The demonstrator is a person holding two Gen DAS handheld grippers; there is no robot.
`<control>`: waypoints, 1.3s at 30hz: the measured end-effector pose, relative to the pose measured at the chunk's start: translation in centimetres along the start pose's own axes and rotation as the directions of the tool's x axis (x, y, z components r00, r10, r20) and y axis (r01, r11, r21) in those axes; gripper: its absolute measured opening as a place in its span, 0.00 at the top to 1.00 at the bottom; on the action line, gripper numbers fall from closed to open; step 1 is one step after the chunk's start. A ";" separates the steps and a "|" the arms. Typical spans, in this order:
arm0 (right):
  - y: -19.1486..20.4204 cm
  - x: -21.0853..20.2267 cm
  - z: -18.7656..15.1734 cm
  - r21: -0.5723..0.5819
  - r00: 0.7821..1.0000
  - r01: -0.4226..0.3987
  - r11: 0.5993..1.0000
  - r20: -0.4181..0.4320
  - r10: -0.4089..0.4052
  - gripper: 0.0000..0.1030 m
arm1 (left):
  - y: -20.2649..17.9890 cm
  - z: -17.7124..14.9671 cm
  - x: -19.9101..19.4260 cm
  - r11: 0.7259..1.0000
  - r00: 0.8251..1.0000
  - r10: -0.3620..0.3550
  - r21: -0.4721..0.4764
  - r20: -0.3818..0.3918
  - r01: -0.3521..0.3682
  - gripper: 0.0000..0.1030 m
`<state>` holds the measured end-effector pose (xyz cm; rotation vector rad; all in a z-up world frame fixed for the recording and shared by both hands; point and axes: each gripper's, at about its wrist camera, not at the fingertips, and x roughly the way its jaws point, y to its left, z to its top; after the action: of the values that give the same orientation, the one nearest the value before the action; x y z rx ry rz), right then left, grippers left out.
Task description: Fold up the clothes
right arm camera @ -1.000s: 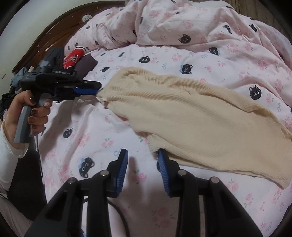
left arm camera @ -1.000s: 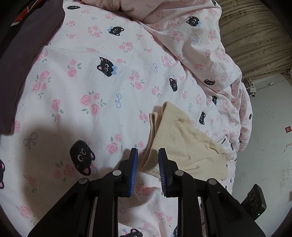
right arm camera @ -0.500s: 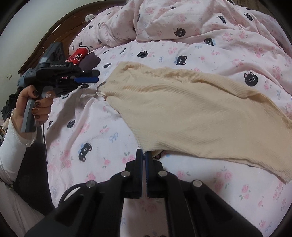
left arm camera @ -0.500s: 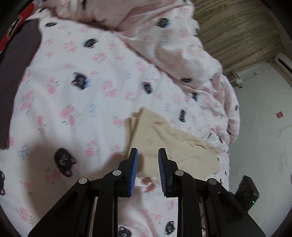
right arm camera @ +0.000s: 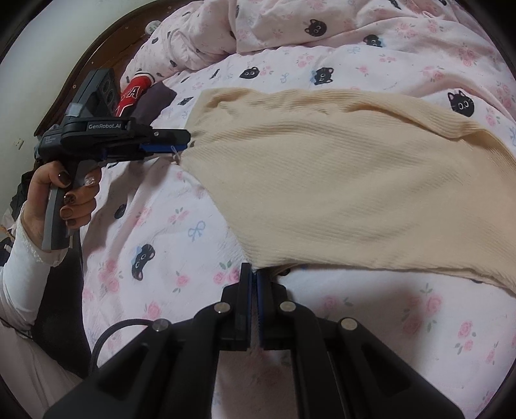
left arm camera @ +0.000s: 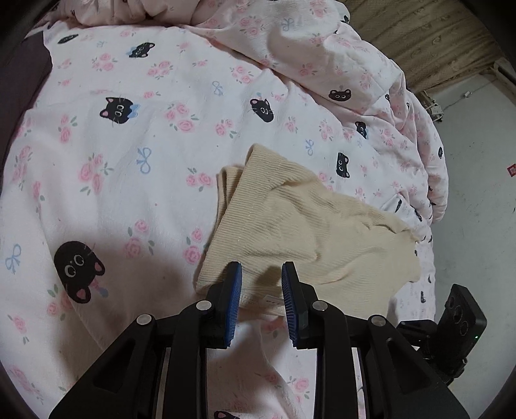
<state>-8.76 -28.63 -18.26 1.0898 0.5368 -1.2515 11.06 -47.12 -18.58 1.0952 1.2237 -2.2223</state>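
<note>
A cream ribbed garment (right arm camera: 338,180) lies spread on a pink cat-print bed cover (right arm camera: 167,245). My right gripper (right arm camera: 253,275) is shut on the garment's near corner. My left gripper (left arm camera: 260,274) is open, its fingers on either side of the garment's (left arm camera: 290,225) near edge, where a white label shows. In the right wrist view the left gripper (right arm camera: 180,148) sits at the garment's left corner, held by a hand.
A bunched pink duvet (right arm camera: 290,22) lies at the back of the bed. A red and dark garment (right arm camera: 138,93) lies near the dark wooden headboard (right arm camera: 80,74). A floor and wall (left arm camera: 477,180) lie past the bed's right edge.
My right gripper closed on the garment's near corner. My left gripper came back down over the garment's edge, still open.
</note>
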 end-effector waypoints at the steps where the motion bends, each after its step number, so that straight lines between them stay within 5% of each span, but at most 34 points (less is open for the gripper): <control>1: 0.0 0.0 0.0 0.001 1.000 -0.010 1.000 -0.003 0.010 0.97 | 0.1 0.0 -0.1 1.000 1.000 0.006 0.000 0.006 -0.006 0.79; 10: -1.7 -0.8 -0.3 0.041 0.998 -0.059 0.997 -0.029 0.061 0.94 | 0.1 0.2 0.0 1.000 0.999 0.031 -0.001 0.022 -0.031 0.79; 14: -3.4 -4.6 0.0 0.048 0.996 -0.053 0.997 0.074 0.050 0.92 | 0.0 0.3 0.1 0.999 0.999 0.033 -0.006 0.020 -0.033 0.79; 17: -5.7 -7.9 1.8 0.104 0.974 0.033 0.994 0.221 -0.055 0.92 | 0.0 0.4 0.2 0.999 0.999 0.034 -0.009 0.018 -0.034 0.79; 19: -7.0 -8.1 3.2 0.138 0.959 0.125 0.982 0.238 -0.155 0.92 | 0.0 0.4 0.3 0.999 0.999 0.035 -0.011 0.017 -0.035 0.79; 24: -10.2 -4.4 6.7 0.164 0.957 0.257 0.952 0.092 -0.275 0.92 | 0.0 0.5 0.4 0.999 0.999 0.034 -0.015 0.013 -0.034 0.79; 29: -11.4 -3.7 8.2 0.184 0.951 0.281 0.942 0.079 -0.299 0.92 | 0.1 0.6 0.4 0.999 1.000 0.029 -0.023 0.009 -0.028 0.79; 39: -14.1 -7.5 8.6 0.369 0.927 0.246 0.896 0.180 -0.328 0.92 | 0.2 0.7 0.3 0.999 1.000 0.019 -0.033 0.005 -0.018 0.79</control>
<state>-25.95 -31.70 -13.39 1.1499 0.3092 -1.7626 10.68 -47.81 -18.75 1.0828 1.2381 -2.1827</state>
